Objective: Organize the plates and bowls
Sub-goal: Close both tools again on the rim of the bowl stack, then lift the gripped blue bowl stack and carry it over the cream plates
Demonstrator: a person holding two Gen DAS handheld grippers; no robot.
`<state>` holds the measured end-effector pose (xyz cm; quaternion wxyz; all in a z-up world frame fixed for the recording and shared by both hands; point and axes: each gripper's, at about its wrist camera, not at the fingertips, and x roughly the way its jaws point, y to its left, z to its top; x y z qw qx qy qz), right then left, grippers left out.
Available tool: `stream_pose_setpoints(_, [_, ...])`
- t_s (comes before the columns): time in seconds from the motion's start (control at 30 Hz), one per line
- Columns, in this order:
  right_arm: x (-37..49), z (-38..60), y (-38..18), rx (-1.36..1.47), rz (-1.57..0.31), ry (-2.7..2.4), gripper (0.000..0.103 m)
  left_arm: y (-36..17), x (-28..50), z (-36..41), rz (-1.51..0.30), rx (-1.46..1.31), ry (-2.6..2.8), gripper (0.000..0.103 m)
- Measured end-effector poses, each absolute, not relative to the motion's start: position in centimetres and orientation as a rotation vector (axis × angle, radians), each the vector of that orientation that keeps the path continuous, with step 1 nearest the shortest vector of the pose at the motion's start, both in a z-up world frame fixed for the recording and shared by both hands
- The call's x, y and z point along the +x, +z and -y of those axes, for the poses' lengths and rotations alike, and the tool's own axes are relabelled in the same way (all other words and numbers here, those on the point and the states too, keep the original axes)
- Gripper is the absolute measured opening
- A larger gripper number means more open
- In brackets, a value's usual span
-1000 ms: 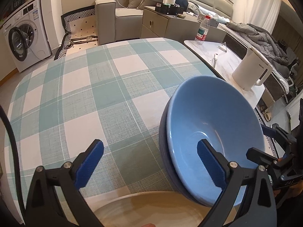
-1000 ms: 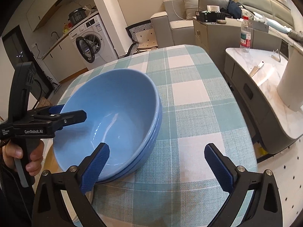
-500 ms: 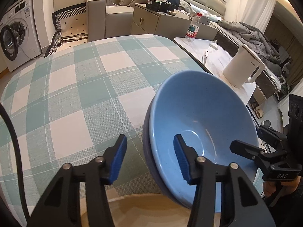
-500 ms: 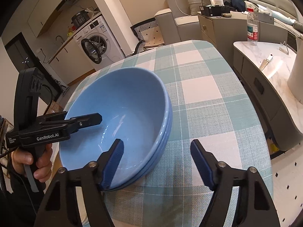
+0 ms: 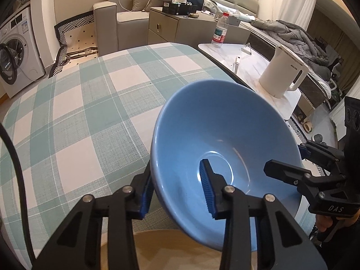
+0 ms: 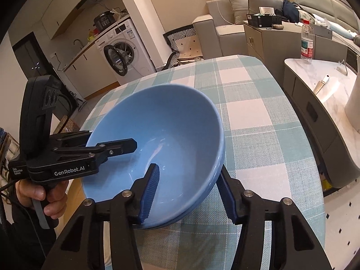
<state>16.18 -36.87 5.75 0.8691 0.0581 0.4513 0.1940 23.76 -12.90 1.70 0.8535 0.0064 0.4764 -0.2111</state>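
A stack of blue bowls (image 5: 225, 135) (image 6: 162, 130) is tilted above the green-and-white checked tablecloth (image 5: 90, 103). My left gripper (image 5: 176, 190) is shut on the stack's near rim, one pad inside the top bowl, one outside. My right gripper (image 6: 189, 191) is shut on the opposite rim the same way. Each gripper shows in the other's view, clamped on the bowls. A tan plate (image 5: 171, 249) lies just under the left gripper, partly hidden by it.
A marble side table (image 5: 254, 67) to the right holds a white kettle (image 5: 281, 72), a water bottle (image 5: 220, 30) and a knife. A sofa and cabinet stand beyond the table's far edge. A washing machine (image 6: 121, 51) is at the far left.
Both grippers went from wide open to shut on opposite rims of the blue bowl stack. The stack now sits tilted, raised between them.
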Motion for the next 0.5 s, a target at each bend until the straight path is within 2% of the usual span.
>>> stream_pose_setpoints(0.5, [15.51, 37.1, 6.07, 0.127, -0.945, 0.394, 0.054, 1.93, 23.46, 13.2, -0.996, 0.015, -0.436, 0.038])
